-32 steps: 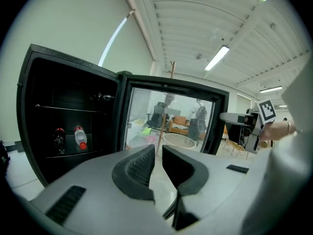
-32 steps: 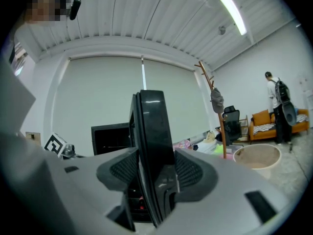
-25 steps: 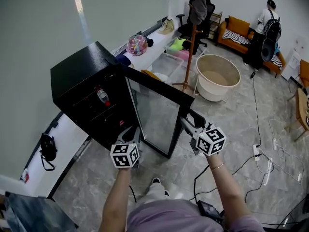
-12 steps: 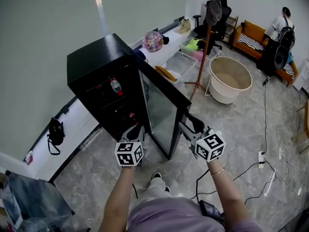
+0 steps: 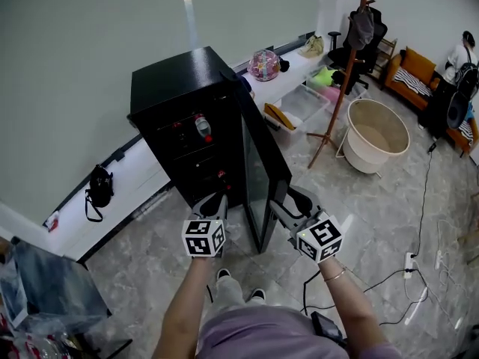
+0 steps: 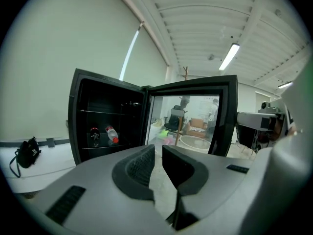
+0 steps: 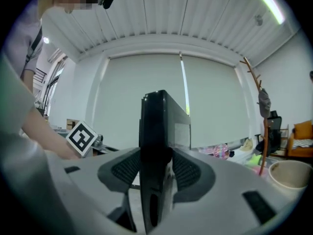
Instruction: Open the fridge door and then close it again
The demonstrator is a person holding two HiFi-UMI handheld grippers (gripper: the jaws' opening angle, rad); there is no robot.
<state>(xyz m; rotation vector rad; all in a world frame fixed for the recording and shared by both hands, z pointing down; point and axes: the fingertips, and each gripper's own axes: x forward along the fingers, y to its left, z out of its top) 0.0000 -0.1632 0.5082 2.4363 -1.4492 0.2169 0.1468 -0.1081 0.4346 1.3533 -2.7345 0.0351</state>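
Note:
A black mini fridge (image 5: 176,88) stands against the wall with its glass door (image 5: 258,167) open, roughly square to the front. My right gripper (image 5: 288,204) is shut on the door's free edge; in the right gripper view the door edge (image 7: 155,131) runs up between the pads of the right gripper (image 7: 156,168). My left gripper (image 5: 213,200) hovers shut and empty before the open cabinet. In the left gripper view, the left gripper (image 6: 159,155) faces the fridge interior (image 6: 105,116) and the door (image 6: 195,116). A red-capped bottle (image 5: 200,126) lies on a shelf.
A low white ledge (image 5: 127,193) along the wall carries a black bag (image 5: 97,185). A wooden coat stand (image 5: 340,88) and a round tub (image 5: 378,133) stand right of the fridge. Cables (image 5: 419,275) trail over the floor. A person (image 5: 460,66) stands near a sofa at the far right.
The door has swung in from wide open toward the cabinet with the right gripper on its edge. Both grippers have moved along with it, and the head view has shifted.

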